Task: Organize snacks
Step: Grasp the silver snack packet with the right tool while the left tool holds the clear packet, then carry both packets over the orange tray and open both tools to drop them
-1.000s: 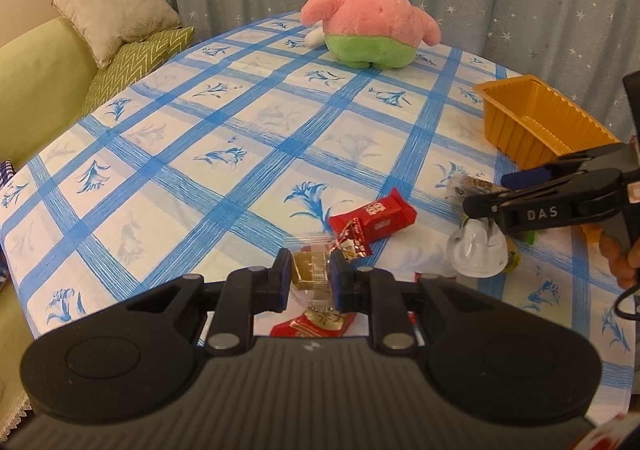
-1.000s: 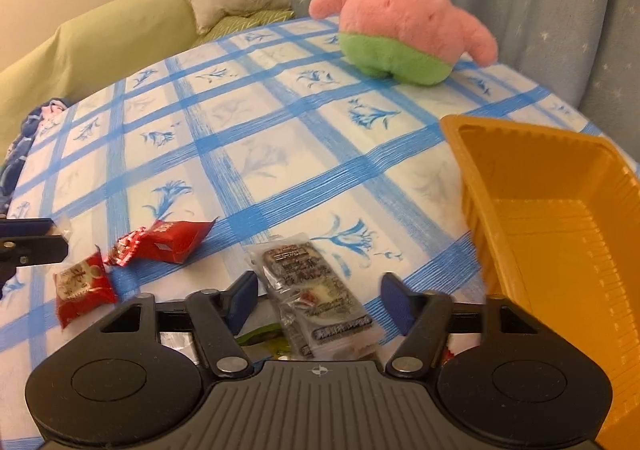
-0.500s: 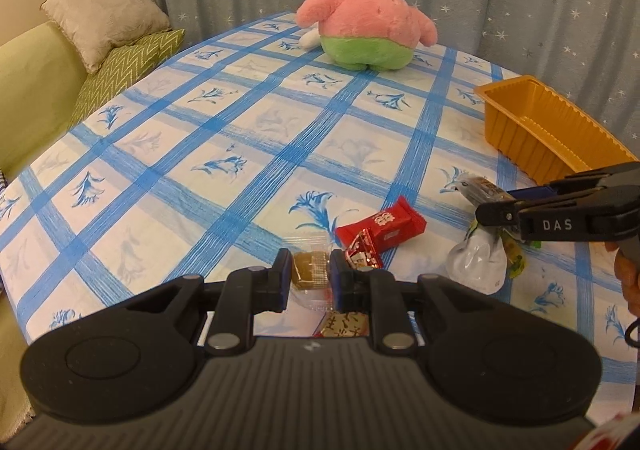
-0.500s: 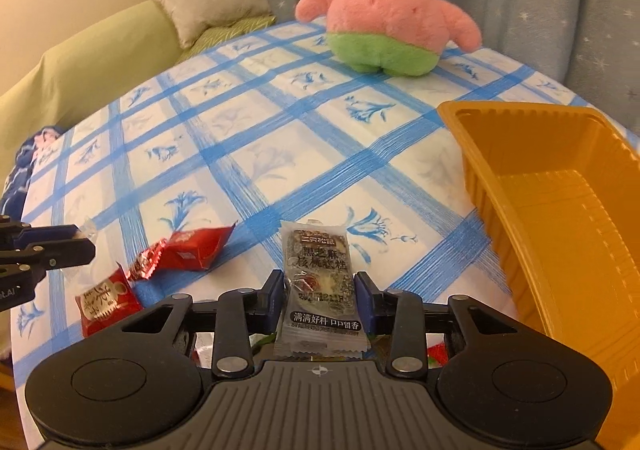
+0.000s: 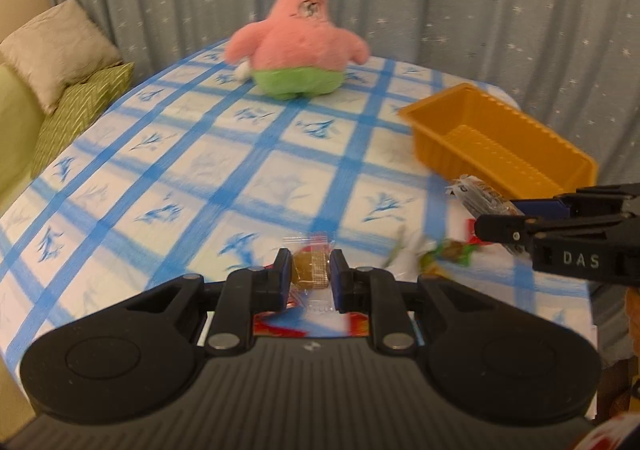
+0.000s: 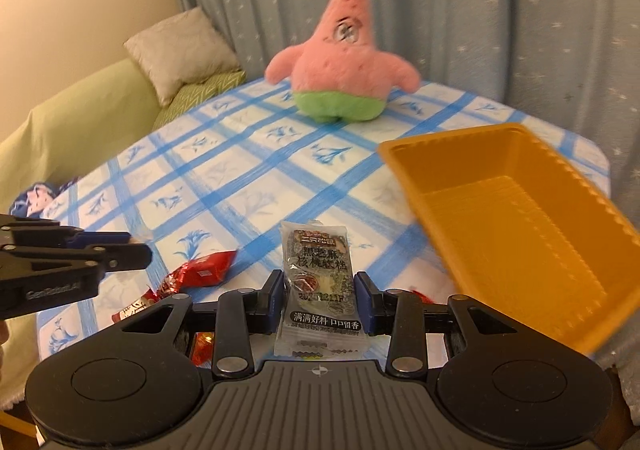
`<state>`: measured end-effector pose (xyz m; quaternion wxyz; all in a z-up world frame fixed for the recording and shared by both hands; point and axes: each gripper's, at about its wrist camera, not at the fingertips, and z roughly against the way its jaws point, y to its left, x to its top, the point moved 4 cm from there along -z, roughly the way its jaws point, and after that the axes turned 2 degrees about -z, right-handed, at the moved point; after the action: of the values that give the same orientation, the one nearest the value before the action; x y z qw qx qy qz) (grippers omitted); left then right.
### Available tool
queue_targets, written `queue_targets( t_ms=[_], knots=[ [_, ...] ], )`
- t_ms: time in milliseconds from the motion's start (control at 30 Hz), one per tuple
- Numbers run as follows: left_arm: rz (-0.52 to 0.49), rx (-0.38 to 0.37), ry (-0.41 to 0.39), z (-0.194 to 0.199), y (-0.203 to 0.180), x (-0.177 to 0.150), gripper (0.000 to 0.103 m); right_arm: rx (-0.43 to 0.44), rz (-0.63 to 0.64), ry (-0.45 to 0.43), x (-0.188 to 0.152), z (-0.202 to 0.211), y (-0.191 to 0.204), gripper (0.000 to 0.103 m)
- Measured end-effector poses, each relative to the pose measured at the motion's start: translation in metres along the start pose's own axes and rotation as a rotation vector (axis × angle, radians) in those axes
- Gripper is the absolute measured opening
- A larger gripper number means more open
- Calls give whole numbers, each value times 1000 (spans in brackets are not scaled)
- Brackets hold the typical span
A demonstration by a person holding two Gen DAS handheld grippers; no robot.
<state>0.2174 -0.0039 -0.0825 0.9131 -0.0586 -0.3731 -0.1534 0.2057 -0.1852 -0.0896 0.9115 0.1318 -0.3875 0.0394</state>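
My left gripper [image 5: 310,270] is shut on a small brown candy in a clear wrapper [image 5: 311,266], held above the blue-checked tablecloth. My right gripper [image 6: 320,290] is shut on a grey printed snack packet [image 6: 318,270], which stands up between the pads. The empty orange tray [image 6: 520,234] lies just right of the packet. In the left wrist view the right gripper [image 5: 496,223] reaches in from the right with the packet [image 5: 478,193], close to the tray [image 5: 492,153]. In the right wrist view the left gripper [image 6: 136,250] shows at the left edge.
A pink starfish plush [image 5: 300,53] sits at the table's far end. Red snack wrappers [image 6: 204,270] and a green-wrapped candy [image 5: 452,252] lie on the cloth near the front edge. A sofa with cushions [image 6: 180,49] is on the left, with a starred curtain behind.
The right gripper closed on the grey packet and lifted it off the table. Both grippers rose; the left kept its candy and turned toward the tray.
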Motion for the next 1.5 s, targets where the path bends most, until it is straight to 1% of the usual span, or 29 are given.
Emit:
queue_targets(
  t_ms=[100,200,400,567,667,767,933,1133,1300,1467,1500],
  knots=[
    [-13,-26,-4,1,-28,9,18,-7,-10,-15,0,19,-19,38],
    [-22,-37,-21,0,-61,19,18,-18,-3,-32,1,37,-46,38],
    [14,-45,-31,-13,-132,39,18,-30,22,-39,11,54,-116,38],
    [28,-39,-41,-30,-190,57,18,-32,64,-36,22,54,-171,38],
    [35,-27,-44,-43,-217,66,18,-17,107,-29,29,48,-193,38],
    [49,-11,-24,-59,-237,72,18,1,145,-15,34,40,-210,38],
    [65,17,17,-84,-253,78,18,29,182,23,40,20,-226,38],
    [75,47,46,-107,-254,84,19,56,202,67,42,-3,-235,38],
    [81,60,64,-121,-254,87,19,65,194,77,45,-13,-241,38],
    [92,40,81,-128,-251,86,20,73,188,76,48,-17,-244,38],
    [93,36,82,-128,-250,86,24,73,187,75,48,-16,-244,38]
  ],
)
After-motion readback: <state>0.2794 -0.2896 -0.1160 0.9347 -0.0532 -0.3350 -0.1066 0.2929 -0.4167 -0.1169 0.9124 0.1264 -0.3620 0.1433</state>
